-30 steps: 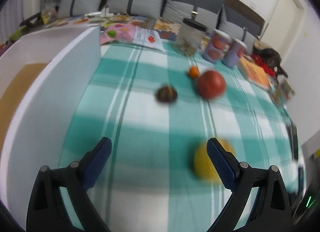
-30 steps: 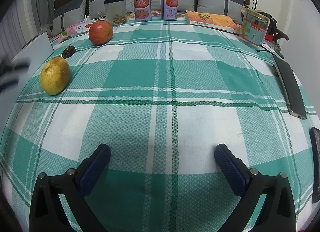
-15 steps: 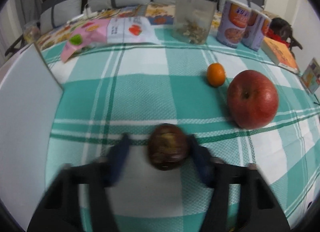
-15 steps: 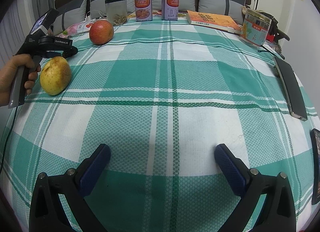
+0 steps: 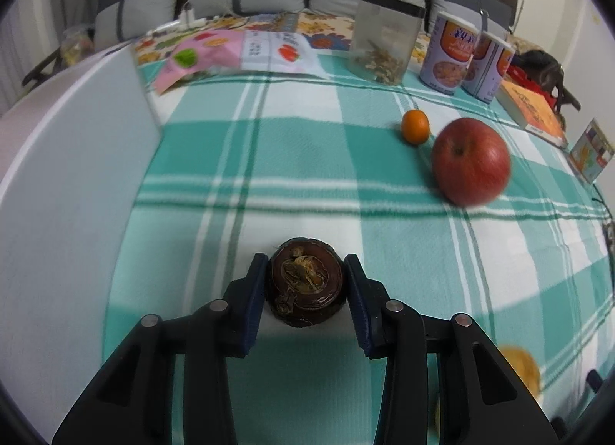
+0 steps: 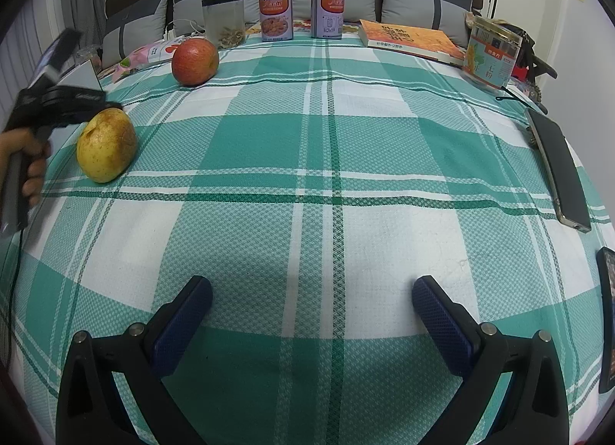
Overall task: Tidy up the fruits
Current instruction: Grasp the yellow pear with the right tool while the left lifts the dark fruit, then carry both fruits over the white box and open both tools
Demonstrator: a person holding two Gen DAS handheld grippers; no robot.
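My left gripper (image 5: 306, 272) is shut on a dark brown round fruit (image 5: 306, 283) that sits on the green checked cloth. A red apple (image 5: 471, 166) and a small orange (image 5: 415, 127) lie farther ahead on the right; the apple also shows in the right wrist view (image 6: 195, 61). A yellow pear (image 6: 106, 144) lies at the left of the right wrist view, with the left gripper's body (image 6: 57, 99) just behind it. My right gripper (image 6: 311, 310) is open and empty over the cloth's near part.
A white box (image 5: 65, 160) stands along the left. At the back stand a clear jar (image 5: 384, 41), two cans (image 5: 447, 55), an orange book (image 6: 411, 39), a tin (image 6: 492, 57) and a pink packet (image 5: 200, 57). A phone (image 6: 557, 172) lies at the right.
My left gripper moved forward to the brown fruit and closed on it. The right gripper has not moved.
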